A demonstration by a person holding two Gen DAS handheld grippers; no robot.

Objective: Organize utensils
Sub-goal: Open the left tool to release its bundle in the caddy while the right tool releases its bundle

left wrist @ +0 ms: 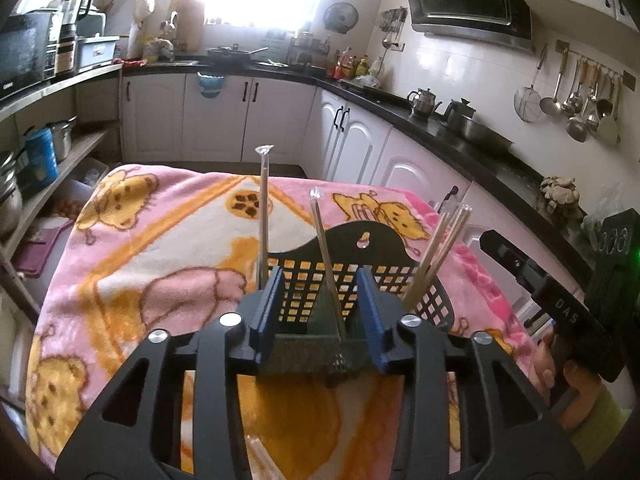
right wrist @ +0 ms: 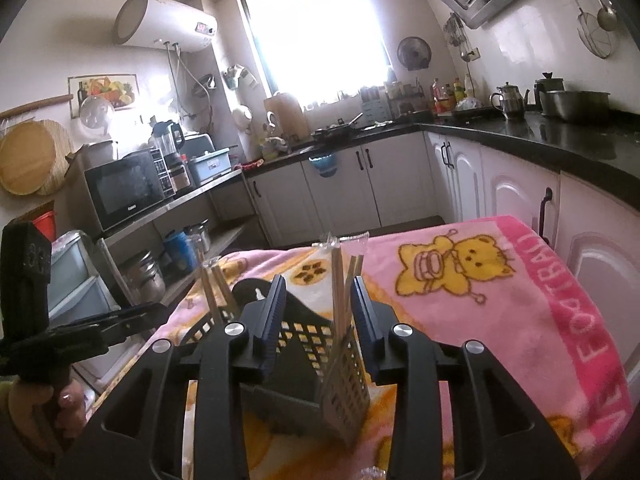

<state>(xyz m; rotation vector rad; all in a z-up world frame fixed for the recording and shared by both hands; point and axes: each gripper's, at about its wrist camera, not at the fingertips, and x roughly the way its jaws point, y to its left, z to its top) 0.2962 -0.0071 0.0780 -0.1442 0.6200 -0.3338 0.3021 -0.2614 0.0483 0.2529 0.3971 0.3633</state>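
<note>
A black perforated utensil holder (left wrist: 320, 300) stands on the pink bear blanket (left wrist: 160, 220). Wrapped chopstick pairs stand in it: one at the left (left wrist: 264, 208), one in the middle (left wrist: 326, 256), a bundle at the right (left wrist: 436, 260). My left gripper (left wrist: 320, 312) is open, its blue pads either side of the holder's front compartment and the middle pair. In the right wrist view the holder (right wrist: 304, 344) sits between my open right gripper's (right wrist: 316, 320) pads, with a chopstick pair (right wrist: 340, 292) between them and another pair (right wrist: 214, 288) further left.
The right gripper's body and hand (left wrist: 560, 320) are at the blanket's right edge; the left one's (right wrist: 40, 320) show at the left. More wrapped chopsticks (left wrist: 260, 456) lie on the blanket below my left gripper. Kitchen counters (right wrist: 540, 140) and a shelf with a microwave (right wrist: 124, 192) surround the table.
</note>
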